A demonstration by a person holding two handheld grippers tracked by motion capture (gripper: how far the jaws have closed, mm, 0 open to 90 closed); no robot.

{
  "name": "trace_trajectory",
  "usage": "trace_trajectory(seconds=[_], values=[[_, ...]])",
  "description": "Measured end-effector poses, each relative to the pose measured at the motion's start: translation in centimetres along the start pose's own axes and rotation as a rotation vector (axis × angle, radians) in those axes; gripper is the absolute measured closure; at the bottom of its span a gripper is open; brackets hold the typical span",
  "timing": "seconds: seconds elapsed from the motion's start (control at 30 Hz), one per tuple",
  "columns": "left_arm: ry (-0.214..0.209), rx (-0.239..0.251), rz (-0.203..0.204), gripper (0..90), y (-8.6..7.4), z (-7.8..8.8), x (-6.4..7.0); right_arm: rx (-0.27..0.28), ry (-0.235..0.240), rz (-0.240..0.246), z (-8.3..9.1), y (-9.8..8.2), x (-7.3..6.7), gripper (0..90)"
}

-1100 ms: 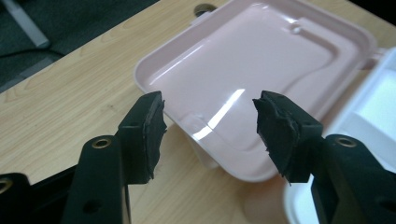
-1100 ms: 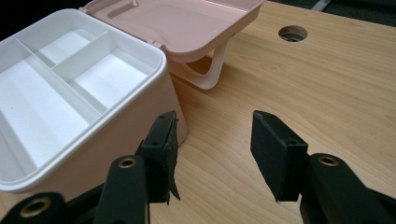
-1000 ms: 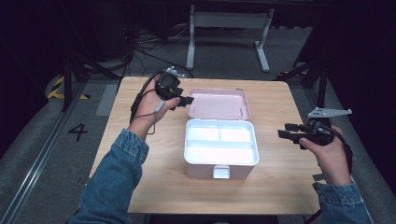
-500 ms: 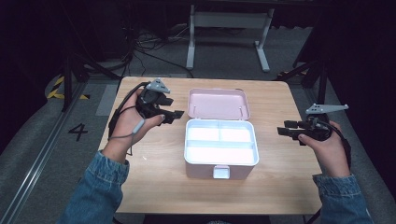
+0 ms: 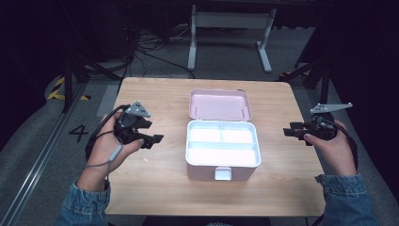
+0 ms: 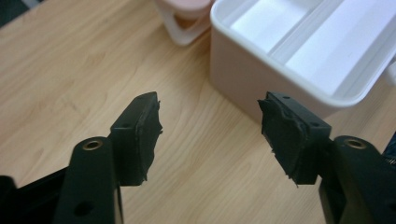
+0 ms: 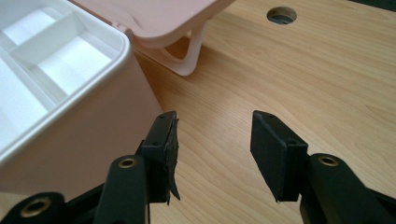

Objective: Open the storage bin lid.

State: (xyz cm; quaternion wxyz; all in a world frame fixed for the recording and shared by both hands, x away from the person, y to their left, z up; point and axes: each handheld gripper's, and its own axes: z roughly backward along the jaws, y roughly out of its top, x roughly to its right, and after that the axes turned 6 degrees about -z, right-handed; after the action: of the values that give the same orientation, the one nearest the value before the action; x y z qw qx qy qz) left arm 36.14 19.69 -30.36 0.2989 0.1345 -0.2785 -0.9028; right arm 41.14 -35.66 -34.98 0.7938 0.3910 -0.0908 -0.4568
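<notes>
High view: wooden table (image 5: 160, 188), pink box (image 5: 222, 148) at centre with its lid (image 5: 219, 104) swung open and lying flat behind it. White tray inside split into 3 compartments, 2 at the back and 1 long one in front; all too bright to tell any contents. Latch tab (image 5: 223, 173) on the box's near face. Left gripper (image 5: 151, 139) held in the left hand (image 5: 106, 150) to the left of the box, near it but apart, jaws pointing toward the box, grey plate on top. Right gripper (image 5: 288, 132) in the right hand (image 5: 331, 148) off the box's right side, well apart, jaws pointing left toward the box. Denim sleeves at the bottom corners. Jaw gap too small to judge here for either tool.

Left gripper view: left gripper (image 6: 210, 123) jaws spread wide, nothing between them, bare wood below. Corner of the pink box (image 6: 243, 84) just ahead to the right, white tray visible, lid handle (image 6: 184, 32) at top.

Right gripper view: right gripper (image 7: 215, 140) jaws spread, nothing pinched. Pink box (image 7: 93, 140) wall just beside the left jaw; touching or not, cannot tell. Open lid (image 7: 154, 18) with handle loop above, cable hole (image 7: 281, 15) in the table at top.
</notes>
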Motion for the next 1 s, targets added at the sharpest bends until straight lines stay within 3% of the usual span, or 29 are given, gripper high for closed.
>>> trace_trajectory(seconds=[0.03,0.37,0.5,0.53,0.63,0.77,0.9,1.0], values=[[0.007,-0.022,0.004,36.2,-0.4,-0.2,-0.2,-0.006,-0.003,-0.001,-0.1,-0.1,0.1,53.2],[0.009,-0.074,0.071,34.0,-4.1,-1.9,-1.3,-0.063,-0.014,-0.022,-1.0,-0.9,0.8,51.4],[0.060,-0.117,0.095,32.2,-5.3,-2.7,-1.9,-0.094,-0.028,-0.021,-1.3,-1.2,1.0,51.0],[0.066,-0.126,0.121,32.2,-5.7,-2.9,-2.1,-0.098,-0.033,-0.021,-1.3,-1.3,1.0,50.7],[0.076,-0.137,0.142,31.4,-6.4,-3.4,-2.6,-0.104,-0.045,-0.017,-1.4,-1.5,1.3,49.7],[0.054,-0.153,0.187,29.2,-7.4,-4.5,-3.3,-0.131,-0.065,-0.018,-1.8,-1.8,1.5,49.4],[0.033,-0.203,0.205,29.1,-8.2,-5.3,-3.7,-0.169,-0.079,-0.015,-2.2,-2.0,1.5,49.1],[0.024,-0.200,0.212,28.1,-8.5,-5.5,-3.9,-0.171,-0.076,-0.017,-2.3,-2.1,1.5,48.7]])
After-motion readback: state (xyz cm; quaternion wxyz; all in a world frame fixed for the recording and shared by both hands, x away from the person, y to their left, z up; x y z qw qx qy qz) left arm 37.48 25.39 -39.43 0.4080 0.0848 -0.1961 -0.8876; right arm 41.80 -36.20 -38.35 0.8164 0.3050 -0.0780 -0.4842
